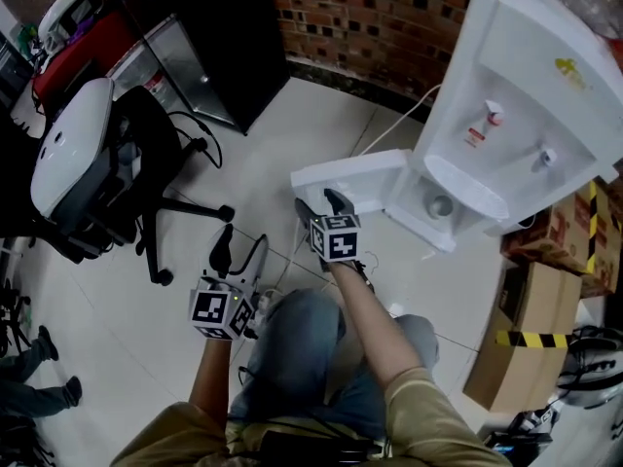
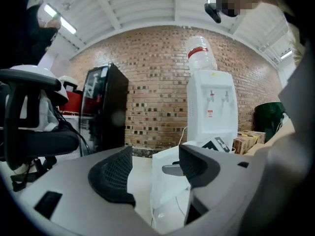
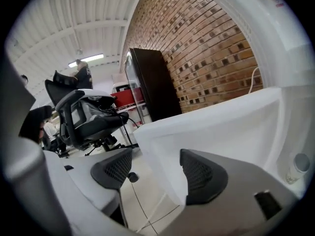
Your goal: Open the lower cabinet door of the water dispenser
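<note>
Right gripper (image 3: 155, 166), mesh-textured jaws apart, by smooth white cabinet door (image 3: 221, 127)

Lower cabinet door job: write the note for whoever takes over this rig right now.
Left hand-held gripper: jaws apart, nothing between them, held back from the dispenser.
Right hand-held gripper: jaws apart at the free edge of the white lower cabinet door. The edge sits between the jaws, but they are not clamped on it.
Tall white water dispenser: stands by the brick wall, its lower door swung wide open.
Done: door open.
Left: probably only drawing the right gripper clear.
</note>
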`<state>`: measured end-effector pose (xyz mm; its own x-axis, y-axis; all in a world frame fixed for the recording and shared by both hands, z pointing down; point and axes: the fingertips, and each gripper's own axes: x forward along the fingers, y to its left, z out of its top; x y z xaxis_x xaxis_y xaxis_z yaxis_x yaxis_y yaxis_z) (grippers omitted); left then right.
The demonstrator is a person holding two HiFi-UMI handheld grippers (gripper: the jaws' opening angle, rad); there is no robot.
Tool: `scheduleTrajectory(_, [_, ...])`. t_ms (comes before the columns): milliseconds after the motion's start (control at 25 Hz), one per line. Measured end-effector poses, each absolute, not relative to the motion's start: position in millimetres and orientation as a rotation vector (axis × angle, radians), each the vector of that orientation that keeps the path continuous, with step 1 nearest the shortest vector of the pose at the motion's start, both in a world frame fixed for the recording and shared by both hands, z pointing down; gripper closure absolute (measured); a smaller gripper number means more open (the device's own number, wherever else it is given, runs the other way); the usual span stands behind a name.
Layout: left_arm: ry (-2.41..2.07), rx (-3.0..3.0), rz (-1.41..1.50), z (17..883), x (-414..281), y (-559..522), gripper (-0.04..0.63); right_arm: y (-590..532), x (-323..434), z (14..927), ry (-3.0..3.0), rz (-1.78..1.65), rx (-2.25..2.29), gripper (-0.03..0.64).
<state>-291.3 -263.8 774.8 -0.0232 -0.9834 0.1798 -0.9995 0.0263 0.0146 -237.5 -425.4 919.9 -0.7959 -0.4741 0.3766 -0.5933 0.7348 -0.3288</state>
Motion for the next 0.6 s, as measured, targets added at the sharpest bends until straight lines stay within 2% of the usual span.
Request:
scheduleTrajectory(160, [-2.049, 2.174, 0.156, 776.2, -252.2, -290.2, 0.307, -411.4, -174.2, 893.3, -2.710, 0.641, 0.912, 0.265])
scheduleTrajectory(400, [-1.885, 2.310, 0.142, 776.4, -182.3, -326.7, 0.308, -411.9, -49.1, 840.3, -2.688, 0.338, 1.204, 0.265])
scheduleTrajectory(600, [-1.759, 2.427, 0.173, 774.5, -124.9, -341.6, 0.308, -397.8, 67.3, 794.1, -2.627, 0.276, 1.525, 0.265])
